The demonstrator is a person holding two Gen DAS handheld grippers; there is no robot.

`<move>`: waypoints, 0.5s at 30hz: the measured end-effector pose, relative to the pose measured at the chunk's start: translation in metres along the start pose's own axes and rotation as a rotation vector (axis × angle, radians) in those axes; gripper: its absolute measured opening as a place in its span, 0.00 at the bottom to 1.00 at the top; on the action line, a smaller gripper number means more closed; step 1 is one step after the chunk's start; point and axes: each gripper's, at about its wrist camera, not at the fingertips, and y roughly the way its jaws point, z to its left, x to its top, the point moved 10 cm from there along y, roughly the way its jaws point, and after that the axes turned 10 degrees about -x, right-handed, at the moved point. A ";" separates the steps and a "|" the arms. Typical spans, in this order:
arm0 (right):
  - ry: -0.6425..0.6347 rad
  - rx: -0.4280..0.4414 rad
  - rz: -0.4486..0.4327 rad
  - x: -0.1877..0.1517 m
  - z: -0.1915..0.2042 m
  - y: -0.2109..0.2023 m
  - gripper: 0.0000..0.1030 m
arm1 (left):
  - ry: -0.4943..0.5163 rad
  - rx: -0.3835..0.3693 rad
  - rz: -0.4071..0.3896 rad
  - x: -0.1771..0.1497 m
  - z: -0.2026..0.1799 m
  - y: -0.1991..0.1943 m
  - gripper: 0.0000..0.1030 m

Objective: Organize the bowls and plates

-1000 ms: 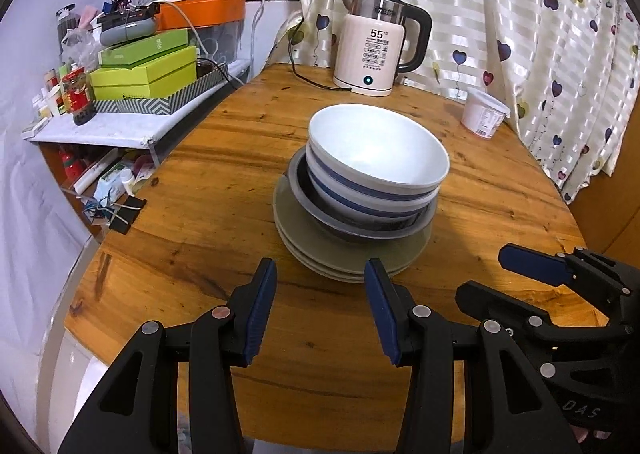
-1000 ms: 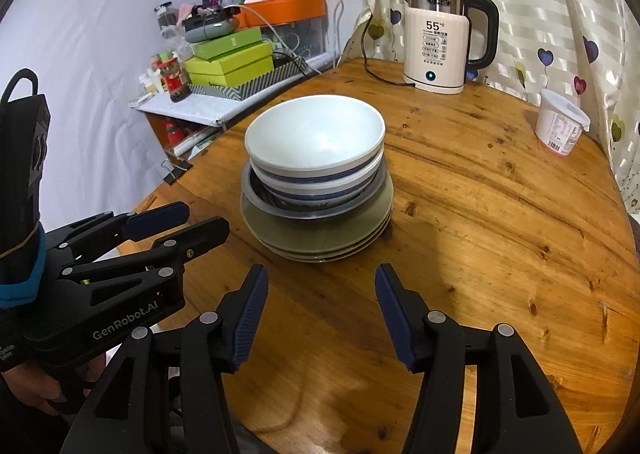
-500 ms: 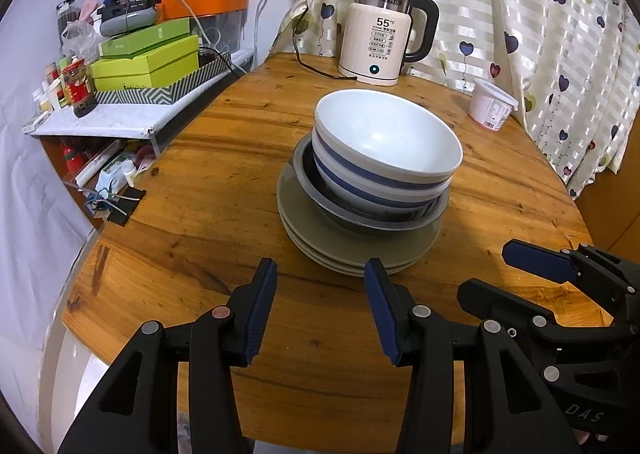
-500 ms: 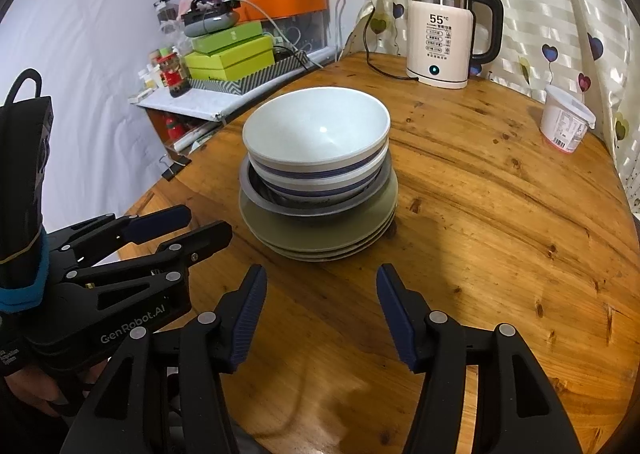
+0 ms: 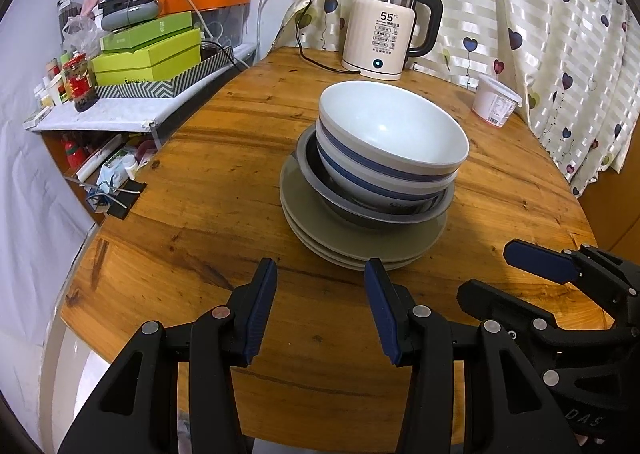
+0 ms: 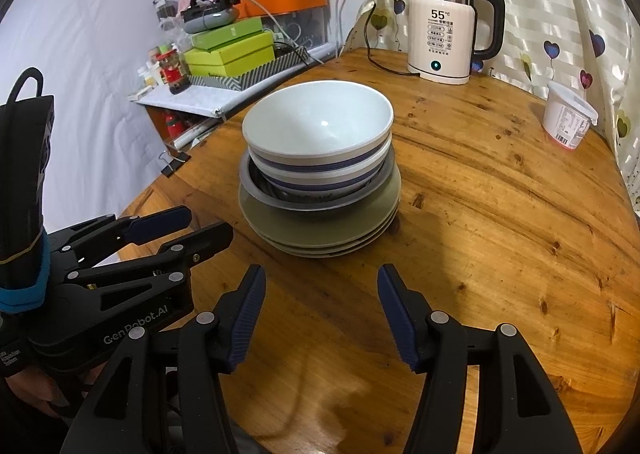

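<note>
Bowls: two white bowls (image 5: 394, 142) with blue bands sit nested, one inside the other, at the top of a single stack near the middle of the round wooden table (image 5: 224, 158).
Grey bowl: a wider grey bowl (image 6: 256, 184) holds the two white ones and rests on the plates.
Plates: several olive-green plates (image 5: 352, 242) lie stacked flat at the bottom, directly on the wood.
Left gripper: the left gripper (image 5: 320, 304) hovers low over the near table edge, jaws spread apart and empty, pointing at the stack, just short of the plates' rim.
Right gripper: the right gripper (image 6: 320, 312) is beside the left one, also parted with nothing between its blue pads (image 6: 394, 308), aimed at the stack and clear of it.
Kettle: a cream electric kettle (image 6: 442, 40) showing 55 stands at the far edge, by the heart-patterned curtain (image 5: 540, 14).
Tub: a white plastic tub (image 6: 568, 120) sits to the right, well apart from the stack.
Side shelf: green boxes (image 5: 148, 54) are piled on a shelf left of the table.
</note>
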 end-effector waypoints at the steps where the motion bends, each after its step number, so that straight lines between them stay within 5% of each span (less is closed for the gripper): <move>1: 0.000 0.000 0.001 0.000 0.000 0.000 0.57 | -0.002 -0.002 0.001 0.000 0.000 0.000 0.45; 15: 0.003 0.003 0.002 -0.002 0.001 0.001 0.57 | -0.004 0.013 0.011 -0.001 0.001 0.002 0.45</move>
